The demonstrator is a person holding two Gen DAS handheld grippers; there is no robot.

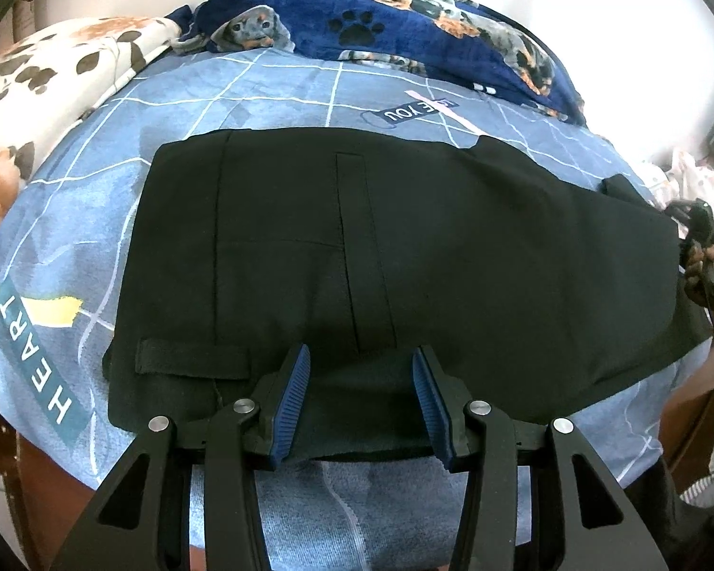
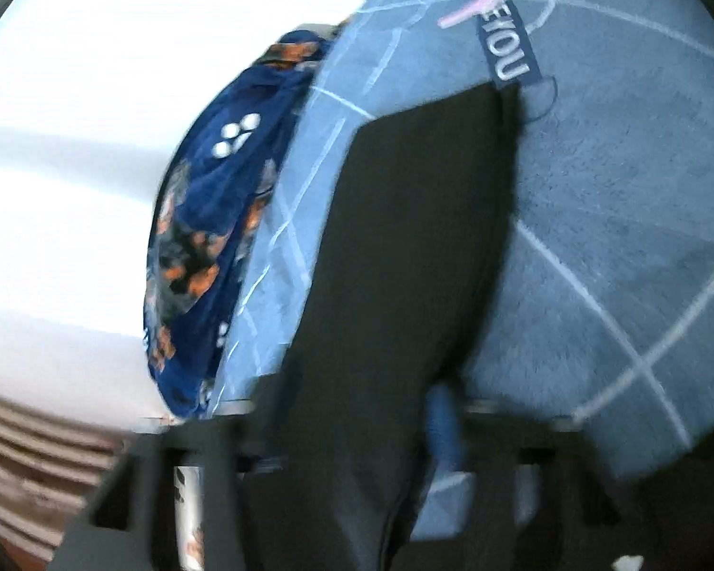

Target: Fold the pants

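Although the black woven pants (image 1: 404, 257) lie mostly flat across the middle of the light-blue fleece blanket with white grid lines (image 1: 242, 95), their right end is lifted off it, and the right wrist view shows dark cloth (image 2: 395, 285) running straight into the right gripper (image 2: 357, 457). That view is badly blurred, so I cannot tell whether those jaws are clamped on the fabric or merely draped by it. The left gripper (image 1: 361, 404) sits at the near edge of the pants, its blue ribbed pads (image 1: 294, 395) spread apart with the hem lying between them, nothing pinched. The main risk, as I judge it, is that the right side carries its end over while the left side is unsecured, so the whole garment drags or bunches instead of creasing cleanly. A loose hold on the right could also let the cloth slip out mid-fold. Beyond the pants, at the far side, a navy dog-print blanket (image 1: 404, 28) is heaped, with a cream paw-print cloth (image 1: 47, 76) at the far left.
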